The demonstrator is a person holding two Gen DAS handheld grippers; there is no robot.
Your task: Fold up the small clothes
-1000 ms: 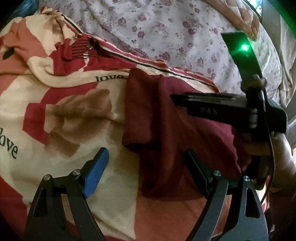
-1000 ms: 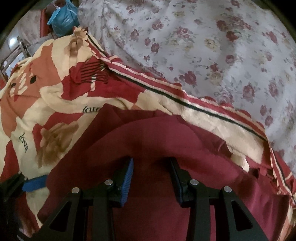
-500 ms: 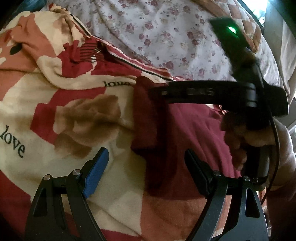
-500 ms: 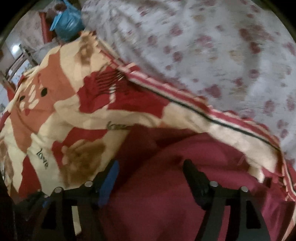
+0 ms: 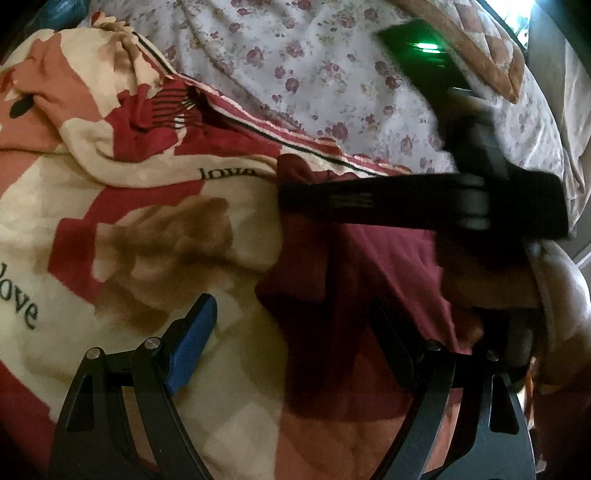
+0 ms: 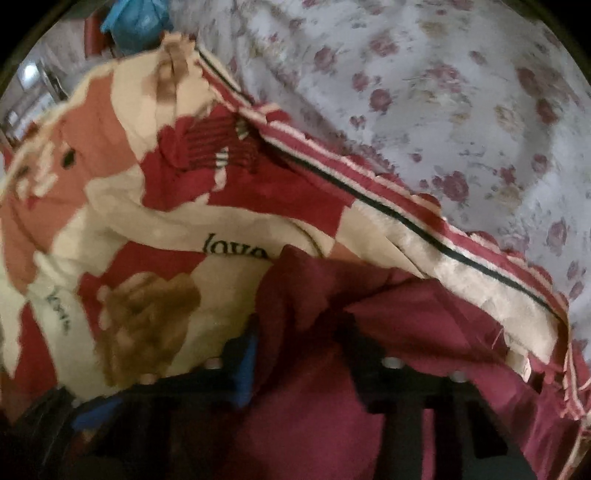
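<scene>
— Now, where does the maroon garment point(image 5: 373, 280) lie?
— On the patterned blanket point(image 5: 140, 206) on the bed, long axis running away from both tongs.
— Which is nearer?
— The right tongs point(image 6: 299, 354), just closing on its left fold; the left tongs point(image 5: 295, 339) gape empty.

Count of items in view, by kind.
One maroon garment point(image 5: 354, 280), lying at about 4 o'clock in the left wrist view. One patterned blanket point(image 5: 140, 229) in cream, red and brown under it, filling 9 o'clock. One floral bedsheet point(image 5: 317, 74) at 12 o'clock. One quilted pillow point(image 5: 491, 55) at 1 o'clock. Two hand-held grippers: the left hand-held gripper point(image 5: 295, 347) at 6 o'clock and the right hand-held gripper point(image 6: 299, 350). One blue bag point(image 6: 136, 18) at 11 o'clock in the right wrist view. One hand point(image 5: 554, 310) seen, at 4 o'clock.
</scene>
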